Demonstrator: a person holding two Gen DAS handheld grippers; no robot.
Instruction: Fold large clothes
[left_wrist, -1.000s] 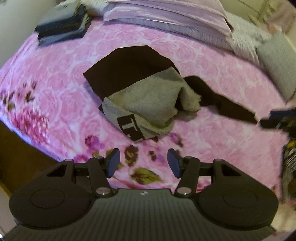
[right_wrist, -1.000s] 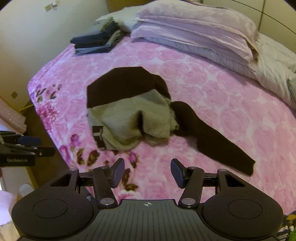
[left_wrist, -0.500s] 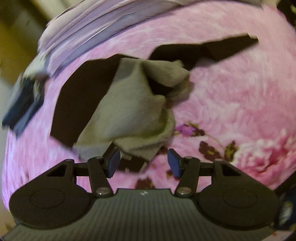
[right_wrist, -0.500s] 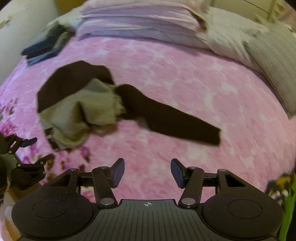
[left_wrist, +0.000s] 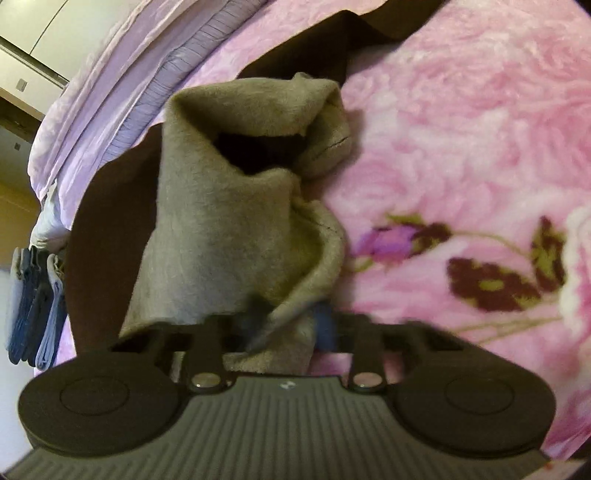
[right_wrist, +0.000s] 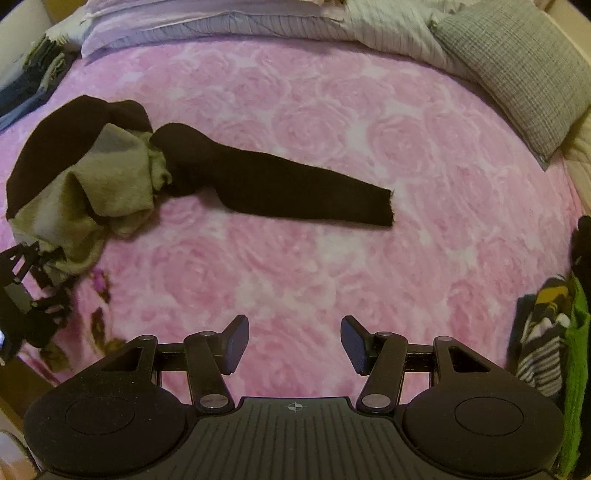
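Note:
A crumpled sweater, black outside with a grey lining (left_wrist: 229, 221), lies on the pink floral blanket (left_wrist: 461, 147). In the left wrist view my left gripper (left_wrist: 290, 321) is closed on the near grey edge, with fabric bunched between its blue pads; the view is blurred. The right wrist view shows the same sweater (right_wrist: 110, 184) at the far left, with one black sleeve (right_wrist: 295, 192) stretched out flat to the right. The left gripper (right_wrist: 29, 266) touches its near corner. My right gripper (right_wrist: 293, 343) hangs open over bare blanket (right_wrist: 332, 110), well short of the sleeve.
Lilac pillows (right_wrist: 207, 18) and a grey knitted cushion (right_wrist: 517, 74) line the far side of the bed. A stack of folded dark clothes (right_wrist: 33, 74) sits at the far left corner. Striped and green garments (right_wrist: 554, 332) lie at the right edge.
My left gripper dropped onto the sweater's near grey edge and its fingers closed on it. The right gripper swung right and now faces the black sleeve, still open.

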